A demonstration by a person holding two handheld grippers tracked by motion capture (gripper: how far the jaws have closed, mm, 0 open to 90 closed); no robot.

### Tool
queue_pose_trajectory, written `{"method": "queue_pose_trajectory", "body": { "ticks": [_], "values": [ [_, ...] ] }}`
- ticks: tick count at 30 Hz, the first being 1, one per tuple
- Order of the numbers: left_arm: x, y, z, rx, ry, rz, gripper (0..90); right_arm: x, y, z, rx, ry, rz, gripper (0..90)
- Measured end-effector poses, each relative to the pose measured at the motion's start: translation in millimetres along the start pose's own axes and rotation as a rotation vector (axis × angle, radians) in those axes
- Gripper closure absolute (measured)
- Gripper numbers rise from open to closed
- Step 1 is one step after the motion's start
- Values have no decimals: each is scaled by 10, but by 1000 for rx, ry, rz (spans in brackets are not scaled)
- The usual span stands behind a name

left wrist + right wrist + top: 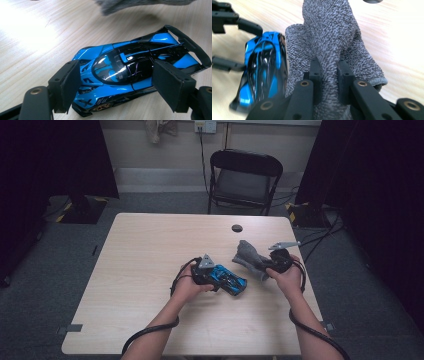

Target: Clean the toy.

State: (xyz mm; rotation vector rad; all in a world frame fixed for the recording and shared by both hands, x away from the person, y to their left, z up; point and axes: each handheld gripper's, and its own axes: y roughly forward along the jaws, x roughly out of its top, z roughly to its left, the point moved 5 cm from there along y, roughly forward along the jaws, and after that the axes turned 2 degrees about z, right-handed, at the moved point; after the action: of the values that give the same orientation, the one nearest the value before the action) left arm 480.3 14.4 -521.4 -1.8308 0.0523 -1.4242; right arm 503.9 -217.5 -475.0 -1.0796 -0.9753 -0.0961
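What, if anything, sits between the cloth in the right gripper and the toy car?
Nothing visible. The right gripper is shut on the grey cloth, which hangs right beside the blue car with bare table around them. The left gripper straddles the car's sides, leaving its top uncovered.

Light wood table (150,270) with rounded corners, dark round cable hole (237,228) near far edge. Grey carpet floor (75,250). Black folding chair (243,180) beyond far edge, facing table. Pale wall (150,145) behind, socket (205,125) with cable hanging. Black curtains (50,155) both sides. Cables on floor (320,237) at right.
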Motion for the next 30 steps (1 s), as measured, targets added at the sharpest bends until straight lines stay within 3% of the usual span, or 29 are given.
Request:
{"method": "queue_pose_trajectory", "body": {
  "ticks": [11,17,21,26,30],
  "values": [
    [-6,-1,9,0,-4,-10,231,252,382,146,-14,-6,7,782],
    [-13,-1,12,-2,-10,-20,231,328,613,300,-12,-23,28,782],
    [-23,-3,14,1,-10,-30,231,316,763,415,-19,-64,69,781],
    [-19,-5,15,2,-8,-20,231,237,849,459,-20,-106,112,780],
    [-19,-4,13,1,-9,-23,231,193,855,462,-1,-125,110,781]
  ]
}}
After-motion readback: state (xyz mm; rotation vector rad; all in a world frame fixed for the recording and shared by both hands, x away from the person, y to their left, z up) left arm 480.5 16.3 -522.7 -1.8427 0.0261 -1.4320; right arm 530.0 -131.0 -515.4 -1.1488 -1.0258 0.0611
